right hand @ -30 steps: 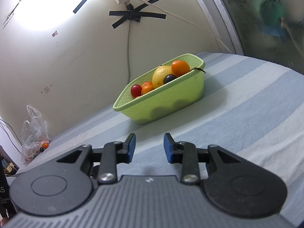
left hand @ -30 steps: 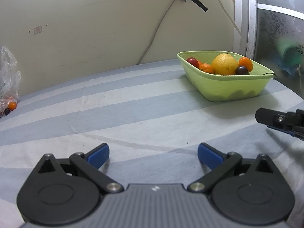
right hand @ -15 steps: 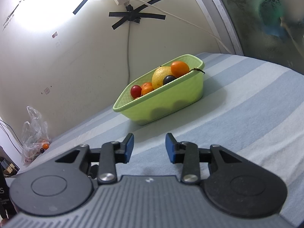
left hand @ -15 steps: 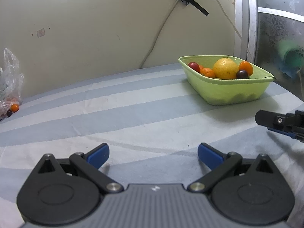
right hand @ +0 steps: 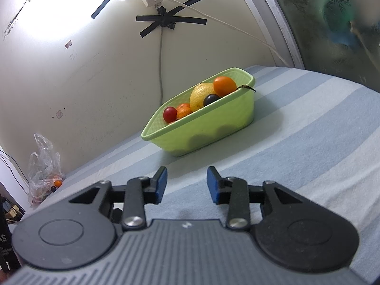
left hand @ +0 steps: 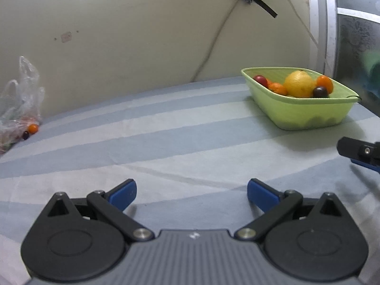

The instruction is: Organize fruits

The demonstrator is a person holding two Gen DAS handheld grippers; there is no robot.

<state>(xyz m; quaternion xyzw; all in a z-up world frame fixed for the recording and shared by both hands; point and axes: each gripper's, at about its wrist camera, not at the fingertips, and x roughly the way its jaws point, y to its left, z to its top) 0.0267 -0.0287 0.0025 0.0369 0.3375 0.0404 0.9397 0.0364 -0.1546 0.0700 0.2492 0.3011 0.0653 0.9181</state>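
Observation:
A light green basket [left hand: 308, 116] [right hand: 213, 130] stands on the striped cloth at the far right, near the wall. It holds a yellow citrus [left hand: 298, 84] [right hand: 199, 95], an orange [left hand: 325, 82] [right hand: 224, 86], a dark plum [left hand: 320, 92] [right hand: 211, 99], a red fruit [left hand: 260, 80] [right hand: 170, 114] and a small orange [left hand: 276, 87] [right hand: 184, 110]. My left gripper [left hand: 191, 187] is wide open over bare cloth, well short of the basket. My right gripper [right hand: 187, 175] is open narrowly with nothing between its blue pads, aimed at the basket; one of its fingers [left hand: 356, 149] shows at the left view's right edge.
A crumpled clear plastic bag [left hand: 21, 109] [right hand: 42, 166] lies at the far left by the wall, with a small orange fruit [left hand: 33, 128] [right hand: 57, 182] and a dark one [left hand: 25, 135] at its mouth. Striped cloth [left hand: 166, 142] spreads between bag and basket. A taped cable runs down the wall [right hand: 161, 71].
The right gripper's jaws have widened a little. The left wrist view has tilted slightly, so the basket sits a bit further right in it. Nothing on the cloth has moved.

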